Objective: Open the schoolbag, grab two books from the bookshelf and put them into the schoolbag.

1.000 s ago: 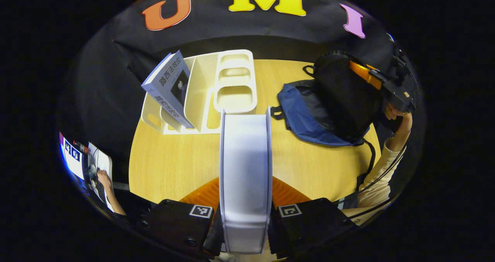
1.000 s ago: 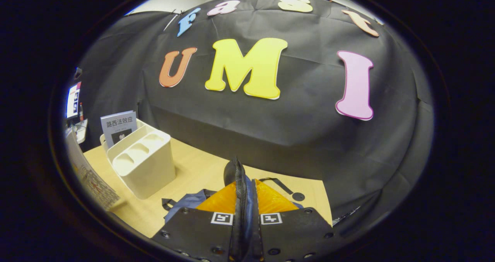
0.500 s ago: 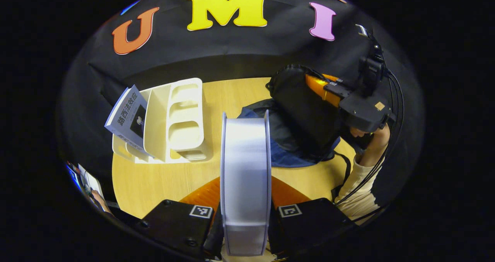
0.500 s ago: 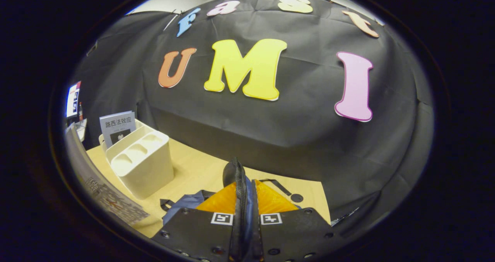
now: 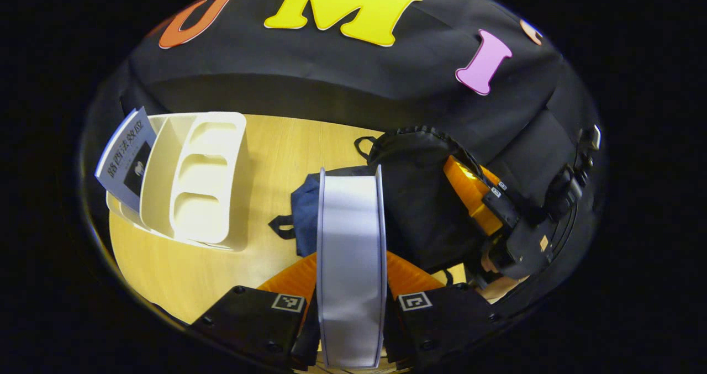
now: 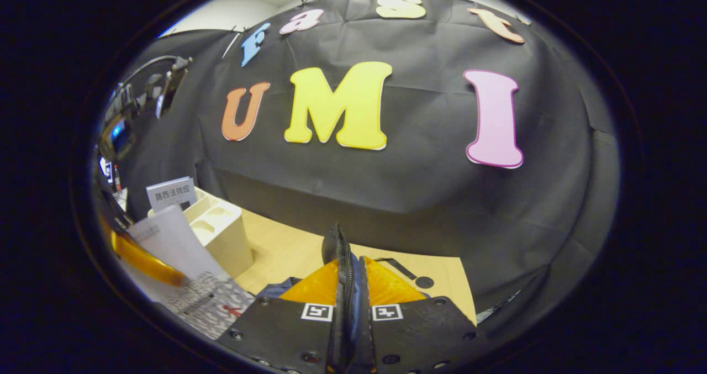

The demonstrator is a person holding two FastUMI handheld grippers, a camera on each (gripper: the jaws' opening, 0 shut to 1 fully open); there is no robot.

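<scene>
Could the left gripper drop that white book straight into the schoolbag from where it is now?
Probably yes. The left gripper holds the white book edge-on just above the schoolbag, whose flap the right gripper holds lifted by its zipper edge. Nothing seems to lie between book and opening, though the opening itself is partly hidden.

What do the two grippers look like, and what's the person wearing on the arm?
Each gripper has a black, boxy body with small square black-and-white tags near the fingers: the left gripper and the right gripper both show a pair of tags, screws and ribbed inner faces. In the left gripper view, black cables run from the right gripper's body. The arm is too hidden to tell what is worn.
</scene>
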